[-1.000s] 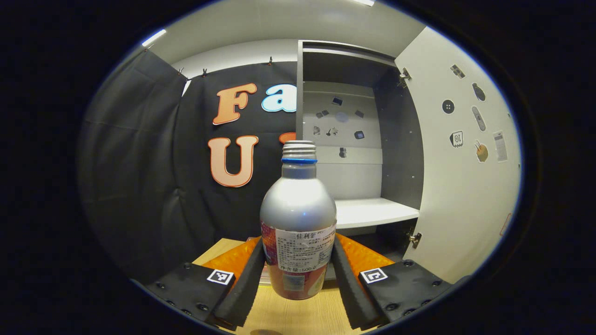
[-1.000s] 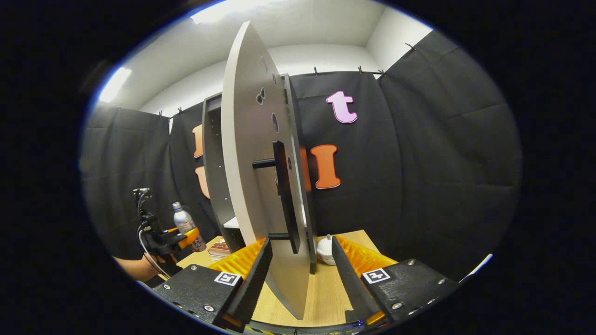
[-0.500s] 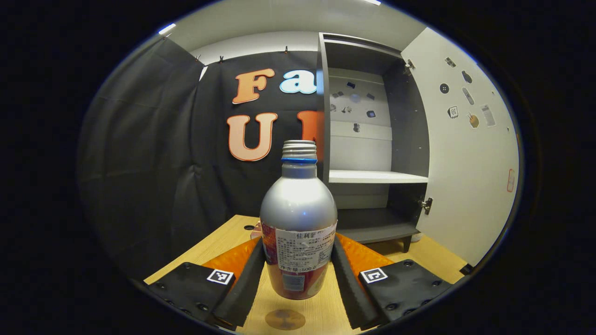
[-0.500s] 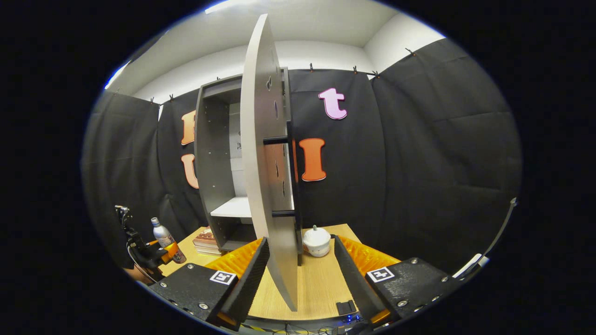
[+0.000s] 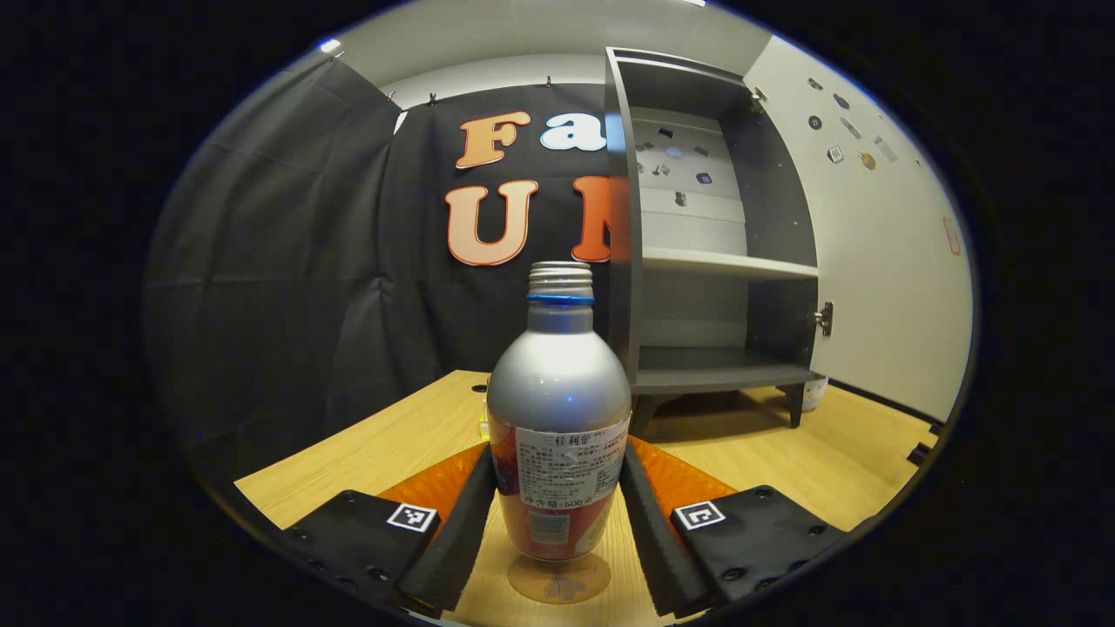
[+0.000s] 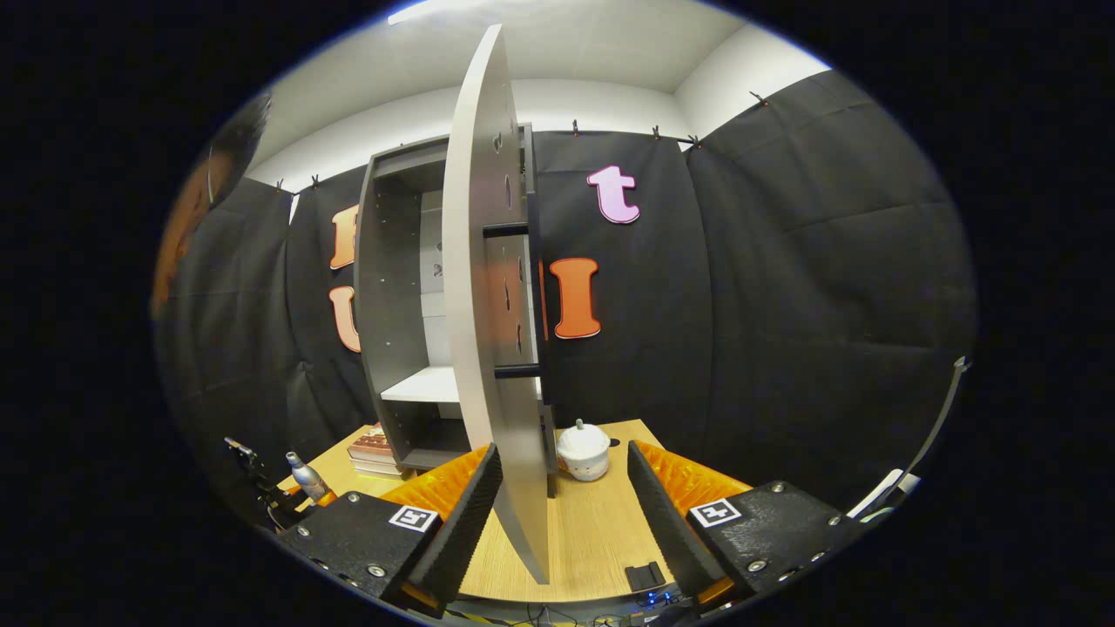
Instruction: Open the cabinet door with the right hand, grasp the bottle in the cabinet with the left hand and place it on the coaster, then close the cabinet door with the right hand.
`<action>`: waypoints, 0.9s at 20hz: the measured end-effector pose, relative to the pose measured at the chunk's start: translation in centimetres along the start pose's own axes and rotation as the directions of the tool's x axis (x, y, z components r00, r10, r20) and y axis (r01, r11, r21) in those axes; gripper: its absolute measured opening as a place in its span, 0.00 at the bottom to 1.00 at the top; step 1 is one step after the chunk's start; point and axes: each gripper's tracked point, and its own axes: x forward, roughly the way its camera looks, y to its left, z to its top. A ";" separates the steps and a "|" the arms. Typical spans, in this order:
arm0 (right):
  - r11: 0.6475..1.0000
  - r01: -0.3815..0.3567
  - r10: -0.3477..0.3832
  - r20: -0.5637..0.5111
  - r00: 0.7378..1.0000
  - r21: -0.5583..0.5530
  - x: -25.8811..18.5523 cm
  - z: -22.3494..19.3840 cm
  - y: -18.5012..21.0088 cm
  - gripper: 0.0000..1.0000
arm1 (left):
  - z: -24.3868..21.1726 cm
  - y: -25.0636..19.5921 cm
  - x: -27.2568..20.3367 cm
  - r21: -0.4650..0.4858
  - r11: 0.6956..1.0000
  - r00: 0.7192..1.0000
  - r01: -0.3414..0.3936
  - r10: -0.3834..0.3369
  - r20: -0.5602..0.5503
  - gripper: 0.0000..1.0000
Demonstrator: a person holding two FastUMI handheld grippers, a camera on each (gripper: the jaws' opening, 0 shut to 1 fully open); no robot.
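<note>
Standing upright between the fingers of the left gripper, the bottle is clamped on both sides, its base just above the round coaster on the wooden table. Ahead and to the right of that gripper the cabinet stands with its door swung wide. The right gripper has its fingers apart, the door's edge between them, not touching either. A white lidded pot sits beyond.
</note>
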 end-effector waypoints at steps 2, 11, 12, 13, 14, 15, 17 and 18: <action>0.999 0.002 -0.002 0.016 1.000 -0.035 0.0 0.5 0.0 0.90 | -2.1 -0.1 0.2 0.002 1.000 1.000 -0.002 0.002 -0.011 0.84; 0.997 -0.028 0.032 0.055 0.998 -0.072 -0.1 1.6 -0.2 0.91 | -5.3 -0.3 0.3 -0.003 1.000 0.999 -0.028 0.028 -0.043 0.84; 0.998 -0.028 0.032 0.061 0.998 -0.063 -0.2 1.6 -0.1 0.91 | -5.0 -0.4 0.2 0.004 0.999 0.999 -0.033 0.033 -0.034 0.84; 0.998 -0.024 0.027 0.063 0.998 -0.054 -0.2 1.6 -0.2 0.91 | -5.3 -0.4 0.0 0.009 0.999 0.999 -0.036 0.037 -0.036 0.84; 0.999 -0.020 0.023 0.067 0.997 -0.047 -0.3 1.7 -0.3 0.91 | -5.2 -0.4 0.0 0.013 0.999 0.999 -0.038 0.038 -0.029 0.84; 0.999 -0.016 0.019 0.070 0.997 -0.040 -0.3 1.8 -0.3 0.91 | -5.3 -0.4 0.0 0.020 0.999 0.998 -0.042 0.043 -0.039 0.85; 1.000 -0.007 0.009 0.082 0.997 -0.023 -0.4 2.1 -0.5 0.91 | -4.8 0.0 -0.4 0.027 0.998 0.997 -0.064 0.066 -0.050 0.88; 1.000 0.000 0.001 0.087 0.996 -0.012 -0.4 2.2 -0.7 0.91 | -4.4 0.0 -0.4 0.023 0.997 0.995 -0.073 0.075 -0.060 0.88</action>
